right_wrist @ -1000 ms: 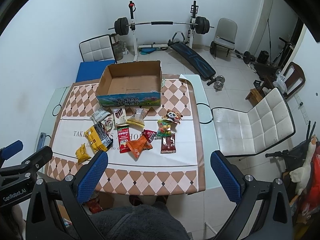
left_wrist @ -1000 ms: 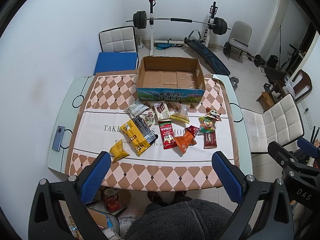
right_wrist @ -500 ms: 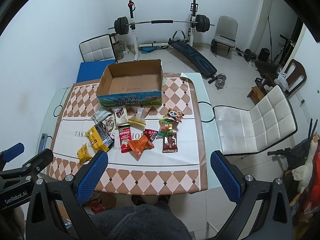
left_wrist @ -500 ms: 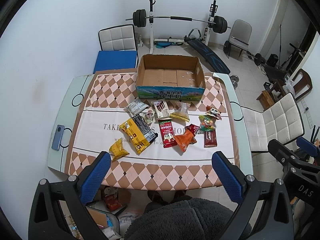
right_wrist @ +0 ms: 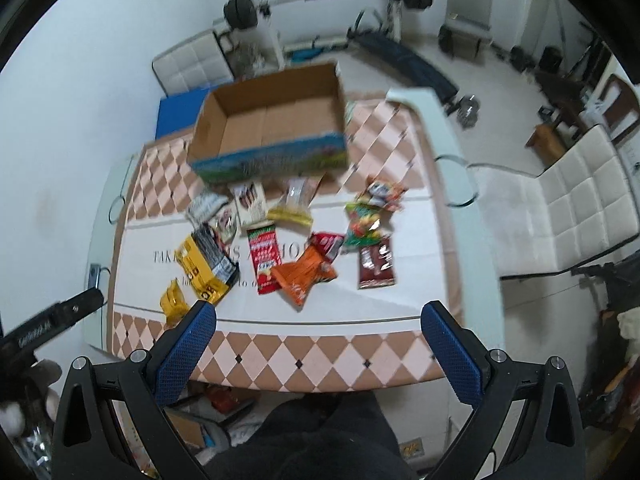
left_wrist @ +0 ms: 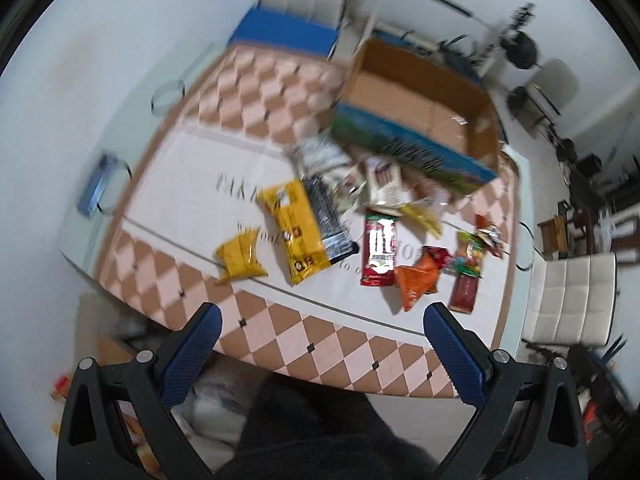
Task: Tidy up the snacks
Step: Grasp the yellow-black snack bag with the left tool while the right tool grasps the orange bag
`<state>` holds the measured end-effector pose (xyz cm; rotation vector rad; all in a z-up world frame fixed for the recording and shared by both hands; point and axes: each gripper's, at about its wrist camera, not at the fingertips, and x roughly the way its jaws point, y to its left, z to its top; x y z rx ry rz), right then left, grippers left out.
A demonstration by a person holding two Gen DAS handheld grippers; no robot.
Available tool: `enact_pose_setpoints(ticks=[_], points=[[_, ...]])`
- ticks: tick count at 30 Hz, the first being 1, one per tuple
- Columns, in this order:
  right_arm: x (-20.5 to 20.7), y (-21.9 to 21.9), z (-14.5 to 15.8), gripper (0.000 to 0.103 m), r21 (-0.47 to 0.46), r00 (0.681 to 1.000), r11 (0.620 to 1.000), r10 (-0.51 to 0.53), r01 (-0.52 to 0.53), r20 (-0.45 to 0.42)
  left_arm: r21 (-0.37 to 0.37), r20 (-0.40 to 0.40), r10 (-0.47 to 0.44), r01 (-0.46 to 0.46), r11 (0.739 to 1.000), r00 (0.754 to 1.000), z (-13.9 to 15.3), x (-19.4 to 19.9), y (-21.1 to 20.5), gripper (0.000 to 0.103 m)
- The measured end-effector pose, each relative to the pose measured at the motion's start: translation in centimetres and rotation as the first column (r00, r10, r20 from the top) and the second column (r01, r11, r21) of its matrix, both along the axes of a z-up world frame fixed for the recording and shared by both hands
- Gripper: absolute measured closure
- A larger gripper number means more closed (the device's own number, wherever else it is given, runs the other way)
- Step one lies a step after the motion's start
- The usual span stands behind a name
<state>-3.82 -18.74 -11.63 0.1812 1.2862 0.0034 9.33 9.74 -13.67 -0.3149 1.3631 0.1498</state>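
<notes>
The snacks lie scattered across the middle of the counter (right_wrist: 448, 240), on the white band of its checkered cloth. In the right wrist view a red packet (right_wrist: 265, 258) and an orange packet (right_wrist: 305, 274) sit at the centre of the frame, a dark brown packet (right_wrist: 377, 266) to their right, and a yellow bag (right_wrist: 200, 272) with a small yellow packet (right_wrist: 174, 300) to their left. Above them in the frame, the open cardboard box (right_wrist: 268, 160) stands empty, with pale packets just below its printed front wall.

The right hand-held gripper (right_wrist: 318, 340) hangs over the near edge of the counter, low in the frame, jaws spread wide and holding nothing; the snacks lie above its fingertips, apart from them. In the blurred, tilted left wrist view, the left hand-held gripper (left_wrist: 320, 340) is likewise wide open and empty, with the small yellow packet (left_wrist: 240, 256) and yellow bag (left_wrist: 296, 232) above its left finger and the box (left_wrist: 416, 152) at upper right.
</notes>
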Motion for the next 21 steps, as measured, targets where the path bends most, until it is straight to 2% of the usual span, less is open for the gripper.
enact_pose_setpoints(ticks=[5, 9, 15, 21], points=[[4.2, 2.0, -8.0, 0.000, 0.007, 0.993, 1.000, 0.028, -0.027, -0.114, -0.133, -0.131, 0.092, -0.109, 0.985, 0.987, -7.5, 3.2, 2.5, 0.000], [7.2, 3.7, -13.6, 0.000, -0.009, 0.985, 0.999, 0.041, -0.043, -0.169, -0.185, -0.201, 0.150, -0.188, 0.965, 0.968, -13.0, 6.5, 3.7, 0.000], [10.9, 4.8, -19.7, 0.000, -0.015, 0.968, 0.999, 0.025, -0.030, -0.249, -0.188, -0.291, 0.166, -0.226, 0.956, 0.942, -19.8, 11.0, 4.0, 0.000], [12.8, 4.1, -24.1, 0.000, -0.005, 0.934, 0.998, -0.056, 0.058, -0.352, -0.137, -0.359, 0.131, -0.191, 0.972, 0.924, -24.3, 13.2, 2.9, 0.000]])
